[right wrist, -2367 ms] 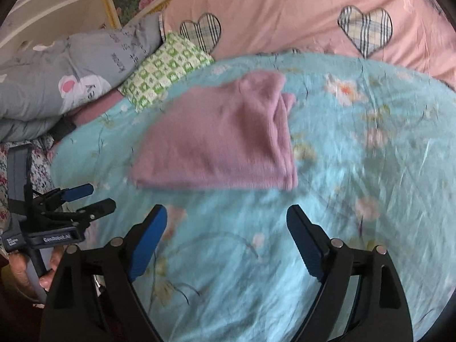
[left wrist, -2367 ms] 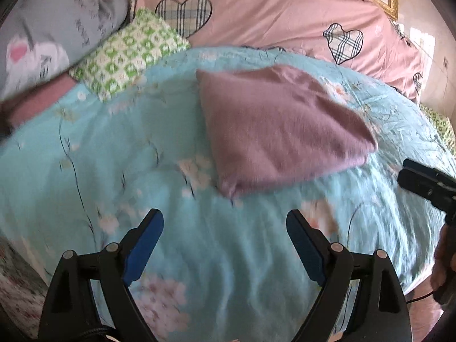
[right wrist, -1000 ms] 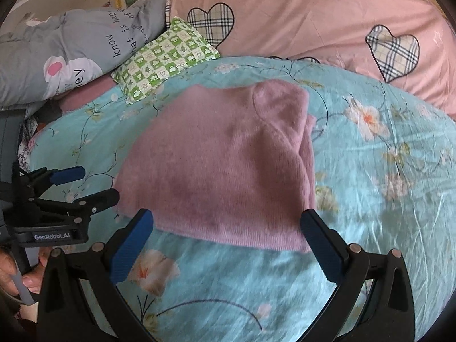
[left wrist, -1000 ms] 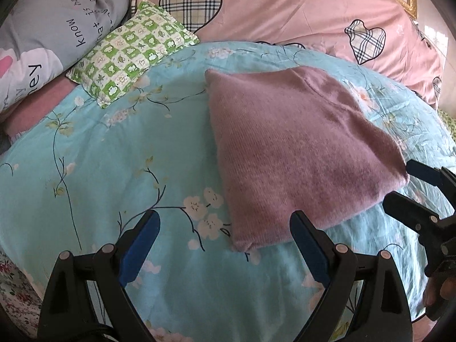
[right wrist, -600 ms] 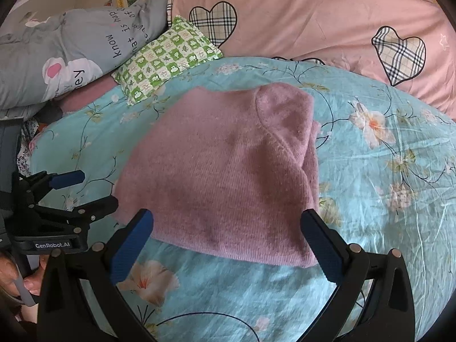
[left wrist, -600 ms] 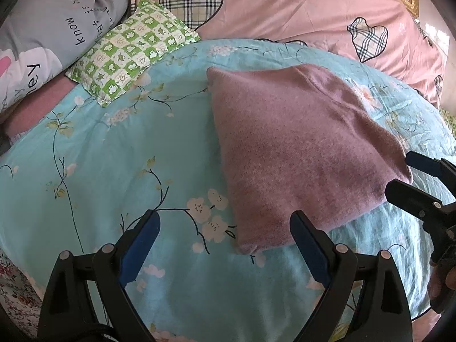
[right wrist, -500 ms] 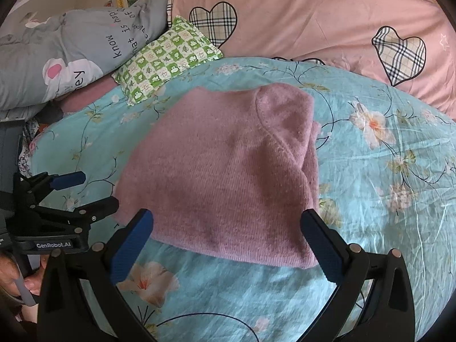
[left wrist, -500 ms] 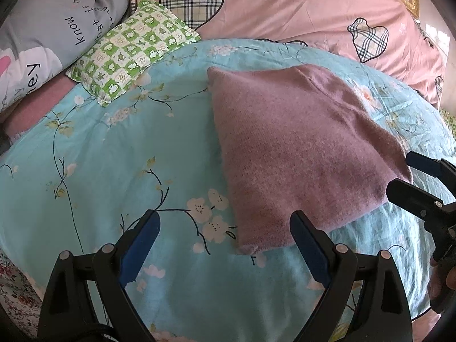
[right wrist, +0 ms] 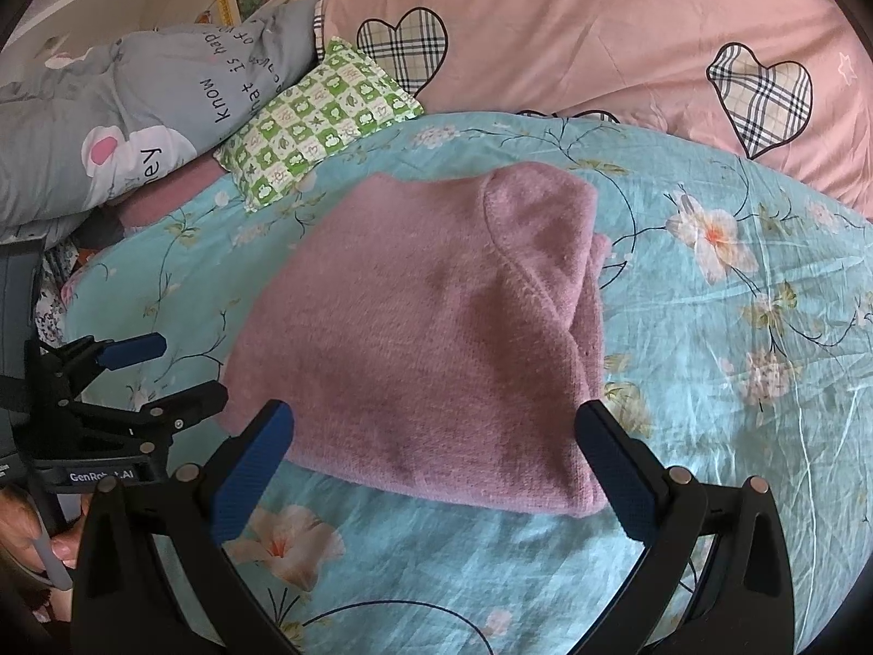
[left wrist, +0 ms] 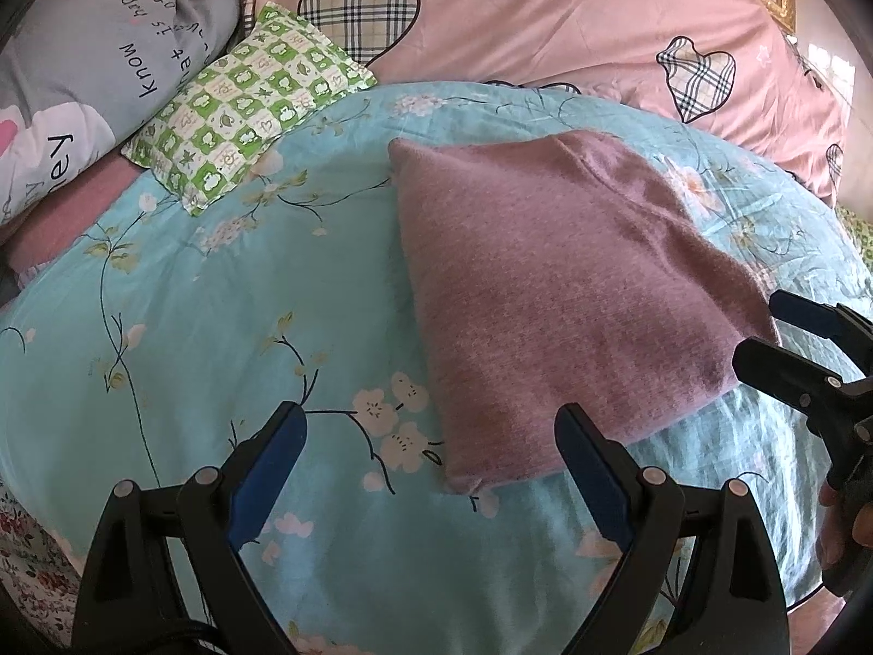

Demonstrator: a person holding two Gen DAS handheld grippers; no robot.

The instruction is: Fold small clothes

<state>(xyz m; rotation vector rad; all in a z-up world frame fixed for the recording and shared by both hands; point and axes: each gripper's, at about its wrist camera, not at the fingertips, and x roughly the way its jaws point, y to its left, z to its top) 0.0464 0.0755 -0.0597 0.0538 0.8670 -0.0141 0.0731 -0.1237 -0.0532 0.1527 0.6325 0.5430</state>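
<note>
A mauve knit garment (left wrist: 551, 295) lies folded into a rough rectangle on the teal floral bedspread (left wrist: 218, 327); in the right wrist view the garment (right wrist: 436, 327) fills the middle. My left gripper (left wrist: 431, 436) is open, its right fingertip just over the garment's near-left corner. My right gripper (right wrist: 436, 431) is open, hovering at the garment's near edge with its fingers spanning the width. Each gripper shows in the other's view: the right gripper (left wrist: 769, 333) at the garment's right corner, the left gripper (right wrist: 174, 371) at its left edge. Nothing is held.
A green checked pillow (left wrist: 245, 103), a grey printed pillow (left wrist: 82, 87) and a pink quilt with plaid hearts (left wrist: 545, 27) line the head of the bed. A hand (right wrist: 33, 540) holds the left gripper's handle at the bed's near-left edge.
Both grippers have come closer to the folded garment over the last seconds, then nearly stopped. The garment has not moved. Both stay open.
</note>
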